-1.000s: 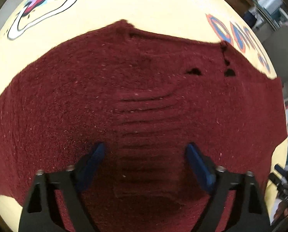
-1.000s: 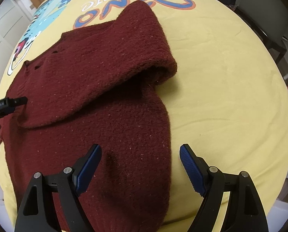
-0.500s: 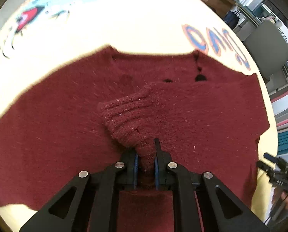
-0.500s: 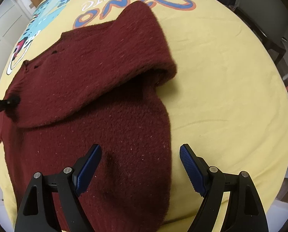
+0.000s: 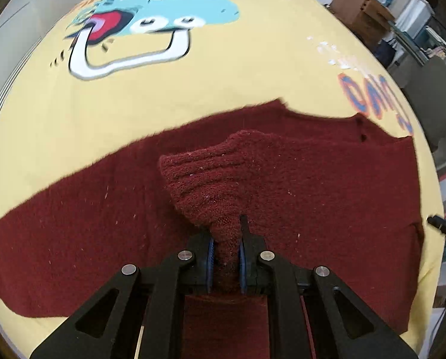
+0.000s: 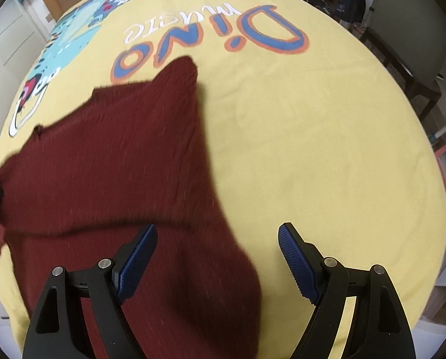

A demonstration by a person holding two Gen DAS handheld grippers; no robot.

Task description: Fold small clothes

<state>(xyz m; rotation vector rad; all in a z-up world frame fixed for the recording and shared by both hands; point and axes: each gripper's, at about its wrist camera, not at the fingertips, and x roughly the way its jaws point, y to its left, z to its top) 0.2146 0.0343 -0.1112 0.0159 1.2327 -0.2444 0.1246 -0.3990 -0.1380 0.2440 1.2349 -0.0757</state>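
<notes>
While my left hand-held gripper [image 5: 226,258] is clamped on the ribbed cuff [image 5: 205,179] at lower centre, I'd carry it across the maroon sweater [image 5: 327,197] spread mid-frame on the yellow tabletop [image 5: 223,89]. My right hand-held gripper [image 6: 215,257] hangs wide open, empty, over the sweater's right edge, ready to pin it.

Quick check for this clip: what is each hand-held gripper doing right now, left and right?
Left hand-held gripper: closed, pinching the ribbed cuff of the maroon sweater.
Right hand-held gripper: open, holding nothing, above the sweater.
</notes>
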